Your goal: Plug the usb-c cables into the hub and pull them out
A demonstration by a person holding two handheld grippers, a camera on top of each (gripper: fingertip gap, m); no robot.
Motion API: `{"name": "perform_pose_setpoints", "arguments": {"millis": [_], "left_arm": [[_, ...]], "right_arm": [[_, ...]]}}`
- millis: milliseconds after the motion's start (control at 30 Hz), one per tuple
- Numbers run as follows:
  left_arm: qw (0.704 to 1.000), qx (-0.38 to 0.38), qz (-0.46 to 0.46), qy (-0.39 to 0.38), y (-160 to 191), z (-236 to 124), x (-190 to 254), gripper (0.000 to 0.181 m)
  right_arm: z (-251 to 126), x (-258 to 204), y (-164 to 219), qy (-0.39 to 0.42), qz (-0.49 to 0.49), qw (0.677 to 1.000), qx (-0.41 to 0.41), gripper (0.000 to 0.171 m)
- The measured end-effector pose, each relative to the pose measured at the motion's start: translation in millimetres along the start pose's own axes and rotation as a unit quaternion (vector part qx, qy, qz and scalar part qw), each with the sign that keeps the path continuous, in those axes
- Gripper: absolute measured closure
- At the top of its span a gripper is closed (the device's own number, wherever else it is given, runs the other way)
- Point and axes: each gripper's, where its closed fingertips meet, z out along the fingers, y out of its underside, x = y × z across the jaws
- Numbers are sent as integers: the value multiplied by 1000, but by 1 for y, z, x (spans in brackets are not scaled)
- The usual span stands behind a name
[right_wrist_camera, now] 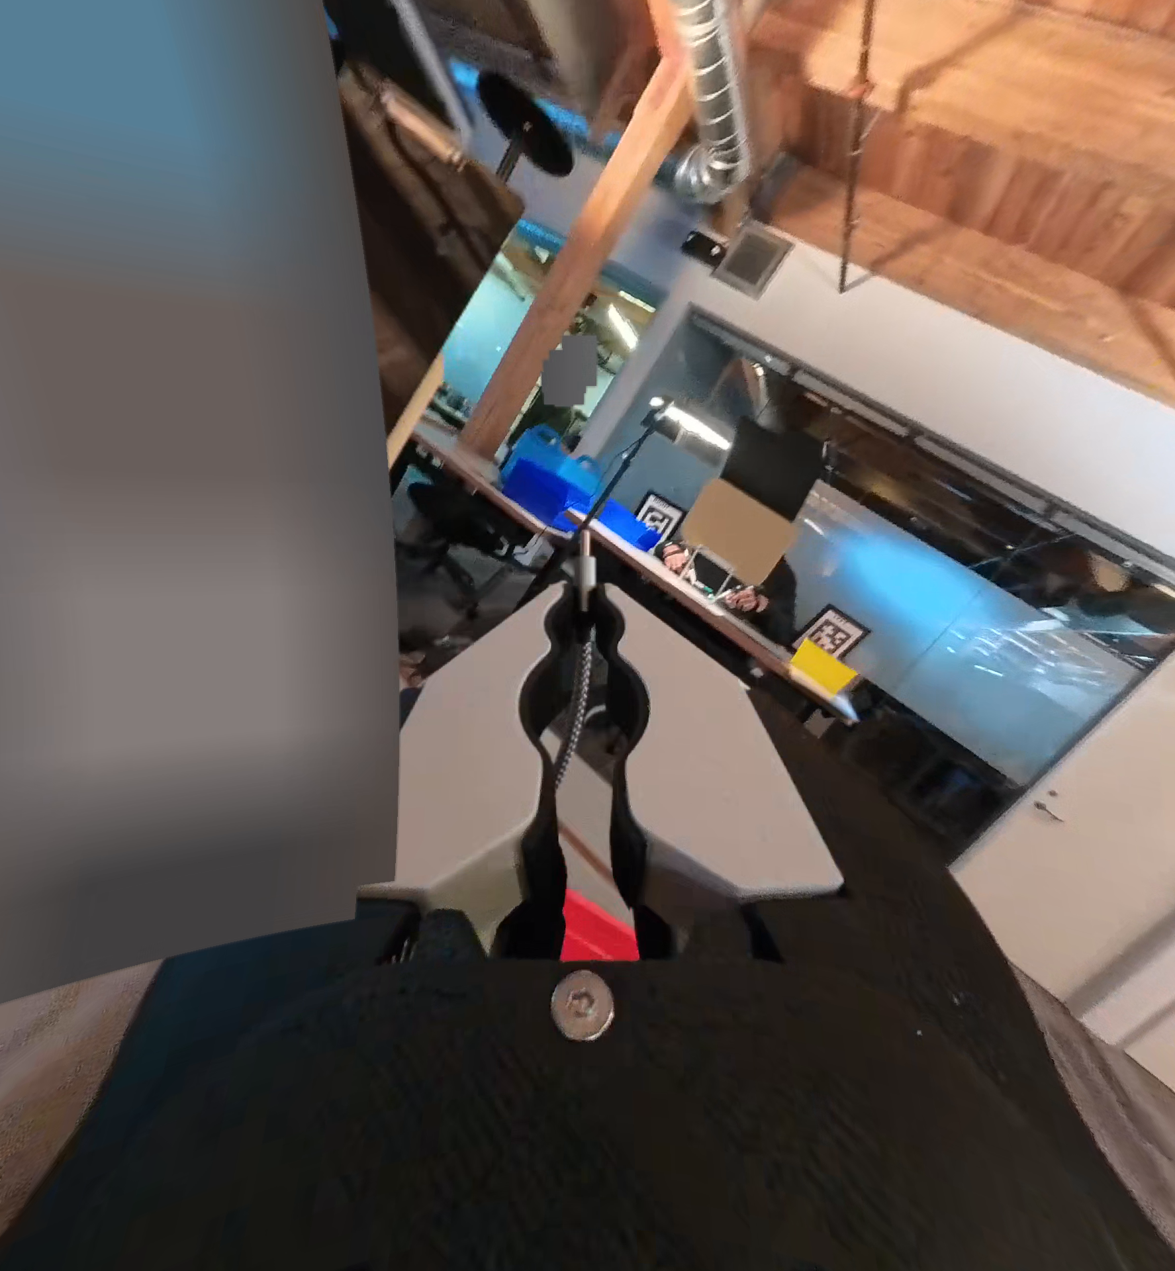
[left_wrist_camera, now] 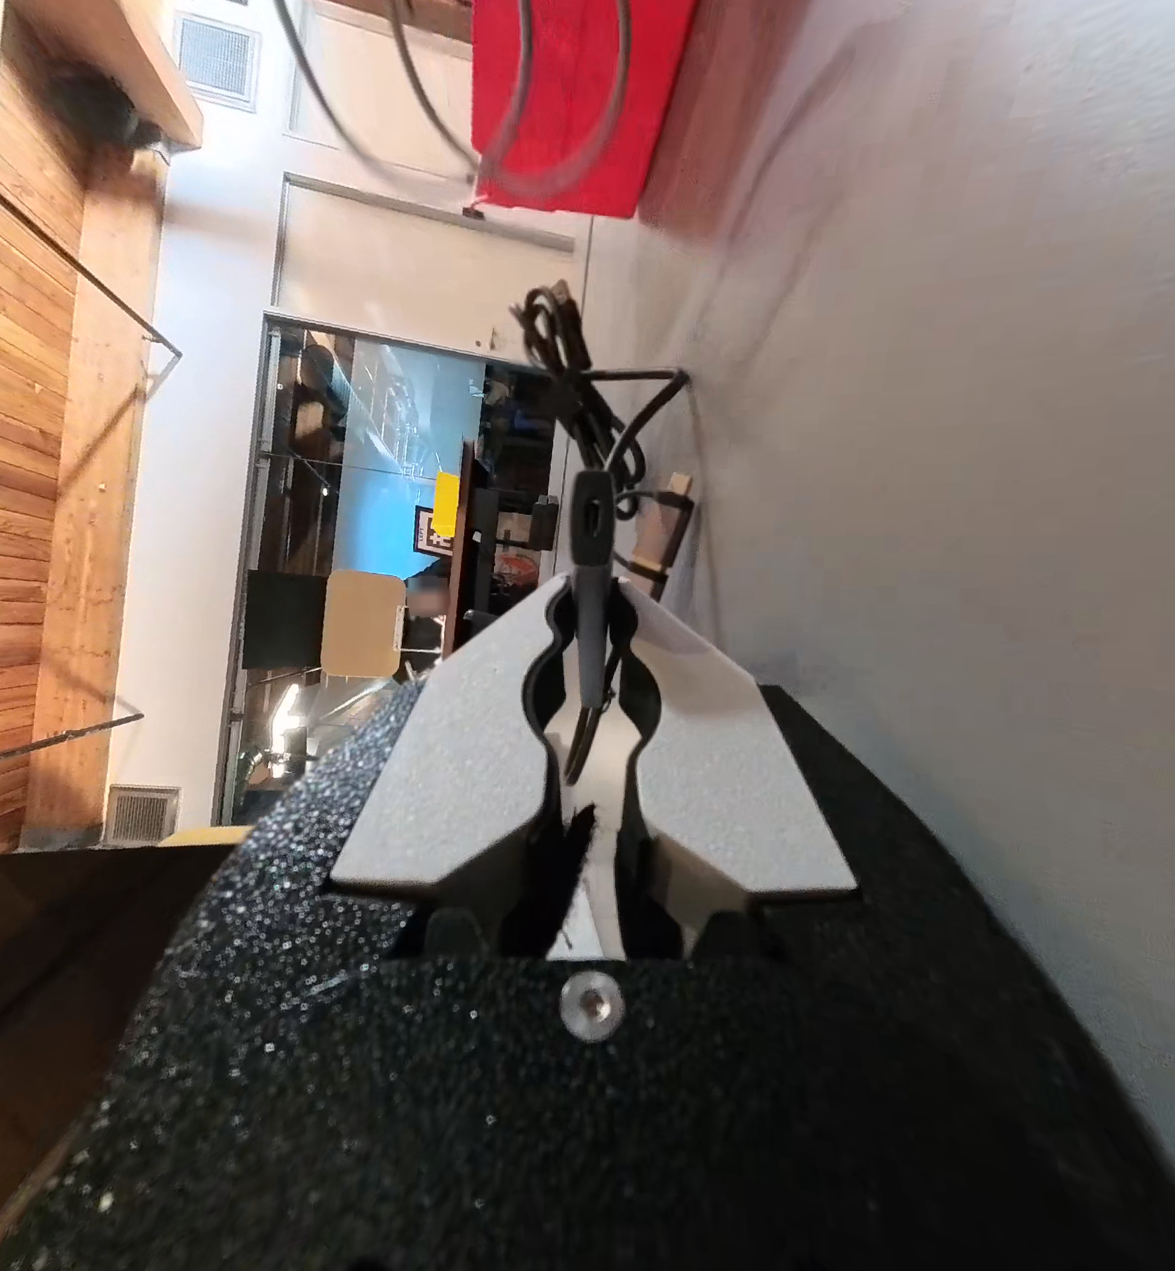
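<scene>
My left gripper (left_wrist_camera: 591,593) is shut on a slim dark grey hub (left_wrist_camera: 593,523). The hub sticks out past the fingertips with one port facing the camera, and its thin black lead (left_wrist_camera: 581,743) runs back between the fingers. This view is rolled sideways, with the white table (left_wrist_camera: 983,481) along its right side. My right gripper (right_wrist_camera: 586,600) is shut on a usb-c cable. The silver plug (right_wrist_camera: 587,567) pokes out of the tips and the braided cord (right_wrist_camera: 579,688) hangs back between the fingers. It is held up in the air, facing the room. Neither view shows the other gripper.
A red box (left_wrist_camera: 557,103) with grey cable loops in front of it sits far along the table. A bundle of black cables (left_wrist_camera: 560,357) and a beige plug-like piece (left_wrist_camera: 670,529) lie beyond the hub. Red (right_wrist_camera: 595,928) shows below my right gripper. Desks with blue bins (right_wrist_camera: 550,474) stand far off.
</scene>
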Motion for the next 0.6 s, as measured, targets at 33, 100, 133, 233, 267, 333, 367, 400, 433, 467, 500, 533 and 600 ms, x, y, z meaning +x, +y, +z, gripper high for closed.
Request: {"name": "perform_pose_setpoints", "arguments": {"millis": [33,100,133,233,267,333,367,400,433,467,500,533,600], "left_arm": [[1000,0,-7,3,0,0,0,174],[1000,-1,-15,1,1,0,-1,174],[1000,-2,-15,0,1,0,-2,174],[1000,-1,-12,1,1,0,-1,174],[1000,-1,-9,1,1,0,-1,174],[1000,-2,-4,2,1,0,0,174],[1000,-2,-3,3,1,0,1,174],[1000,-3,-2,5,1,1,2,174],[1000,-3,0,5,1,1,2,174],[1000,-3,1,6,1,1,2,174],[1000,-3,1,6,1,1,3,174],[1000,-3,2,8,1,1,3,174],[1000,-4,3,10,1,1,4,174]], "right_arm": [[-5,15,-12,8,2,1000,6,169],[-13,43,-32,28,-13,999,8,169],[-17,57,-41,41,-24,999,7,168],[-31,98,-62,83,-53,995,0,169],[-36,110,-67,95,-62,994,-6,169],[-45,133,-72,117,-75,990,-18,168],[-48,143,-71,126,-77,989,-24,168],[-51,153,-69,133,-76,988,-30,168],[-53,160,-66,139,-74,987,-36,169],[-54,167,-61,142,-70,986,-42,168],[-55,172,-56,146,-64,986,-47,168],[-55,176,-51,147,-56,986,-52,168],[-55,179,-39,145,-39,987,-58,168]]}}
